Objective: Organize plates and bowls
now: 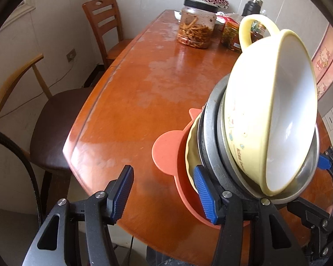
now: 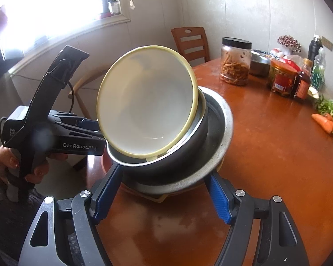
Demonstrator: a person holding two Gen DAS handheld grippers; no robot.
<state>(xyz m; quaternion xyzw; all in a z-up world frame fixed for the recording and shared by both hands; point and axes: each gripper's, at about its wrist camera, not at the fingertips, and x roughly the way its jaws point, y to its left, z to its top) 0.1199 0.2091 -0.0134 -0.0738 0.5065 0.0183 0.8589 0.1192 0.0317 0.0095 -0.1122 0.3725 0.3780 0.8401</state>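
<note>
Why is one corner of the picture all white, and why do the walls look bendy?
Right wrist view: daylight through the window is too bright, so it washes out white. Both views: the fisheye lens bends straight edges and leaves dark round corners. Left wrist view: the table shines with pale glare.

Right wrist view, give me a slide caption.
Yellow bowl tilted atop nested metal bowls on a wooden table.

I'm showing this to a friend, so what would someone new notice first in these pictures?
A tilted stack of nested dishes near the table's edge, topped by a yellow bowl leaning steeply. The right tongs straddle the stack; the left tongs stand at its other side, one finger beside it. Jars crowd the far end.
</note>
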